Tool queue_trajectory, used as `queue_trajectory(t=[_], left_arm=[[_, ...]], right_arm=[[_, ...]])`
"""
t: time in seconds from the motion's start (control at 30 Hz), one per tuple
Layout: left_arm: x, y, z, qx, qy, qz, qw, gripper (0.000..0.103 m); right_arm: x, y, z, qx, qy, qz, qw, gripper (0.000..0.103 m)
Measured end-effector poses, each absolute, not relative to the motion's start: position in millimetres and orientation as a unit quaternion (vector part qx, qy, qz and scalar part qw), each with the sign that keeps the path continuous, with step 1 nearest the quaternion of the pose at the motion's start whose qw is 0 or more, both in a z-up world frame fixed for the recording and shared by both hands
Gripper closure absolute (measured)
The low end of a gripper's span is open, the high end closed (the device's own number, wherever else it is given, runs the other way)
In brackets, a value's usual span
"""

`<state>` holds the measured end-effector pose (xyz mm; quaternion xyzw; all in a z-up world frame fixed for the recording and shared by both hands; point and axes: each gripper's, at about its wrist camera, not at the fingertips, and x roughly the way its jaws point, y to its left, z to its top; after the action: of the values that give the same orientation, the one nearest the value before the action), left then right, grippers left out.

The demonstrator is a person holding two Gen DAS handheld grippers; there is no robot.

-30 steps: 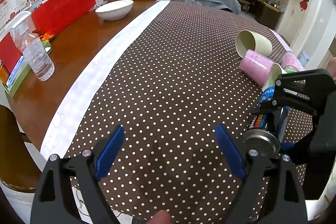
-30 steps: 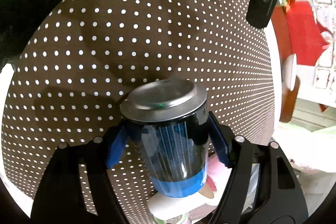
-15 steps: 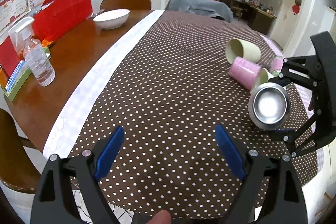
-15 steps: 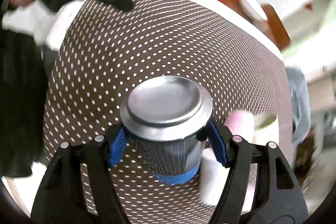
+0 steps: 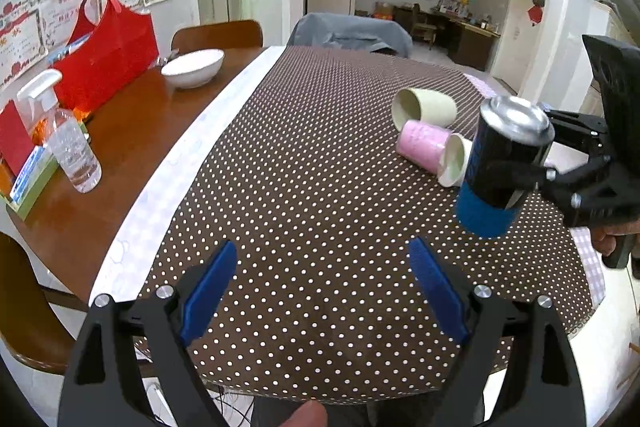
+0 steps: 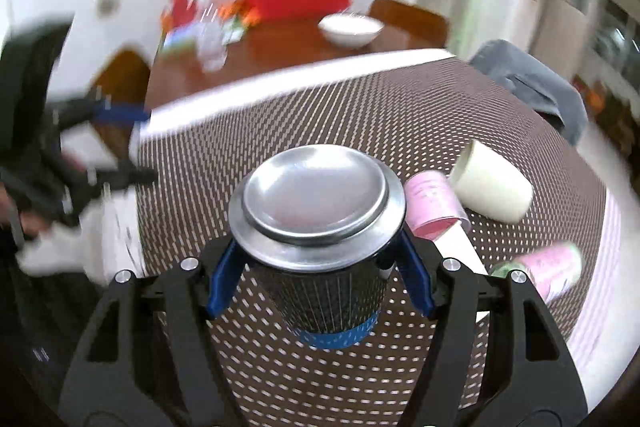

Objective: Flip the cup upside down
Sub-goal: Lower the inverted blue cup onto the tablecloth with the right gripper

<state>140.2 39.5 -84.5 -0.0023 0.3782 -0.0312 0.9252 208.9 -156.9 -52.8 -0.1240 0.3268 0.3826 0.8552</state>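
A dark cup (image 5: 500, 167) with a blue band at its mouth end and a shiny metal base is held in my right gripper (image 6: 318, 273), which is shut on its sides. The cup (image 6: 320, 235) hangs above the dotted tablecloth (image 5: 312, 163), metal base up and mouth down, slightly tilted. My left gripper (image 5: 322, 291) is open and empty, low over the near edge of the cloth, left of the cup.
A cream cup (image 5: 424, 105), a pink cup (image 5: 424, 145) and a white cup (image 5: 454, 161) lie on their sides behind the held cup. A white bowl (image 5: 192, 67), a red bag (image 5: 106, 55) and a spray bottle (image 5: 66, 139) stand on the bare wood at left.
My right gripper has turned the cup from lying with its base toward the left camera to base up, mouth down. It has swung to face across the table. The left gripper has stayed put.
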Motion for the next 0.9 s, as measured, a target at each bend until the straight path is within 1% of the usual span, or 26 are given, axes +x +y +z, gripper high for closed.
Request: queue_trajectory(t=[0.1,0.4,0.57,0.9], left_arm=[[135.2,36.4,-77.0,0.000,0.368,-0.035,0.929,0.016],[120.4,26.4,-68.0,0.003,0.350,-0.048,0.936,0.016],[112.5,25.7,-74.2,0.000,0.351,-0.054,0.935,0.016],[96.4,39.1,-88.0,-0.005,0.353,-0.055,0.934,0.016]], right_arm=[[200.6,-169.3,-47.5,-0.062,0.309,0.369,0.875,0.036],[174.5,-183.8,-58.2,0.048,0.265,0.299,0.915,0.036],[168.4,-183.2,-76.1,0.067,0.262,0.254,0.928,0.036],[167.4,-166.6,-95.8,0.043,0.258,0.203,0.944,0.036]])
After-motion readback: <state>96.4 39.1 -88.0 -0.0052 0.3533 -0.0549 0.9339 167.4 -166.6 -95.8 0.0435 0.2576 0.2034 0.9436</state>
